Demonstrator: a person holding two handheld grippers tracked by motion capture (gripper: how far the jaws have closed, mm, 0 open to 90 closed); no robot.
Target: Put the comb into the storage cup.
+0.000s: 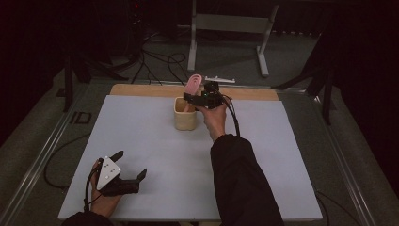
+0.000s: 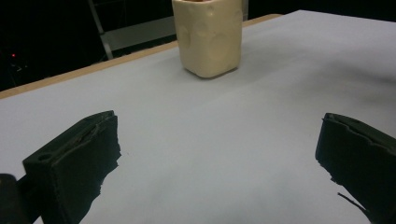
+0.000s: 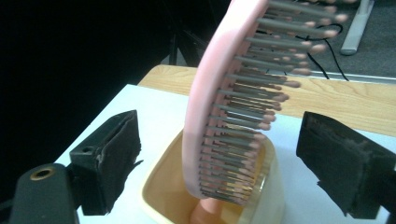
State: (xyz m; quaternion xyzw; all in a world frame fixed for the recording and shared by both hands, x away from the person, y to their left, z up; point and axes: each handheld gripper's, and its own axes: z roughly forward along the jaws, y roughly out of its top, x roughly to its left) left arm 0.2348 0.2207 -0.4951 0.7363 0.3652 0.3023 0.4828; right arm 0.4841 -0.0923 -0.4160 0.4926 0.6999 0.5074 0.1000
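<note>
we are seeing a cup (image 1: 185, 115) standing on the table (image 1: 141, 141), near the middle of its far edge and a little in from it. a hairbrush (image 1: 192, 85) is standing in the cup, handle down, its head rising above the rim and leaning toward the far edge. the right gripper (image 1: 198, 96) is hanging just right of the cup at rim height, its jaws standing on either side of the brush head without touching it. the left gripper (image 1: 131, 165) is resting near the table's near left corner, well apart from the cup, pointing across the table toward it.
</note>
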